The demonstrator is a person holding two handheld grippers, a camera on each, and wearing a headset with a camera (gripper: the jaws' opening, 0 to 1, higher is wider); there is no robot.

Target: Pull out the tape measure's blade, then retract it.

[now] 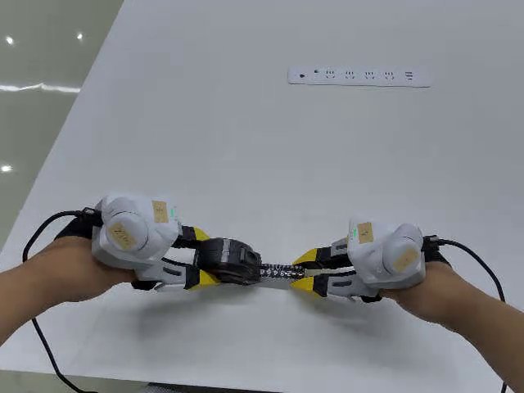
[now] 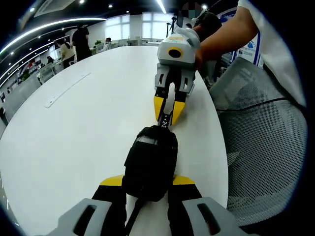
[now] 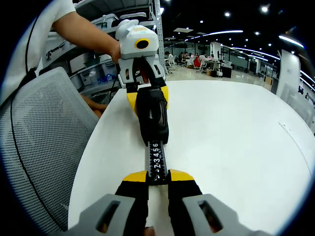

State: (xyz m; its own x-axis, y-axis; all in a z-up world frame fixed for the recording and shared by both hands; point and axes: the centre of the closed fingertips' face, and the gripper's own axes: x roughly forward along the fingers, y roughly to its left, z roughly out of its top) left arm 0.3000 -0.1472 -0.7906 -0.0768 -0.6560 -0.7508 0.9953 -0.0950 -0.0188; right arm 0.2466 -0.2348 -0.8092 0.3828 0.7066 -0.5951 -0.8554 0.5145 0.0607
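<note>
- White workbench (image 1: 246, 147) in an open-plan office, with strip lights and desks behind in the gripper views; power strip (image 1: 359, 76) on the far side, well apart from the work; mesh chair (image 2: 261, 147) beside the bench edge
- Tape measure (image 1: 233, 260) sits at the near edge between both grippers, low over the top; can't tell if it touches the surface
- Left gripper (image 1: 203, 256) is clamped across the black case, one yellow jaw on each flank
- Right gripper (image 1: 304, 271) is pinched on the blade (image 1: 278, 270) near its free end; a short run is out, with numerals 2 to 6 readable in the right gripper view
- Handling, my read: the case is dense and rigid with a rubbery shell, so the flank grip should hold without crushing. The blade is thin, springy steel, slick on its printed face, and it kinks if bent off axis
- Best hold is flat across the blade close to the end hook, pulling straight in line with the case mouth
- Spring return will likely snap back, so feed it in under tension
- Containers: the case is the housing; the rest of the blade is presumably coiled inside, hidden
</note>
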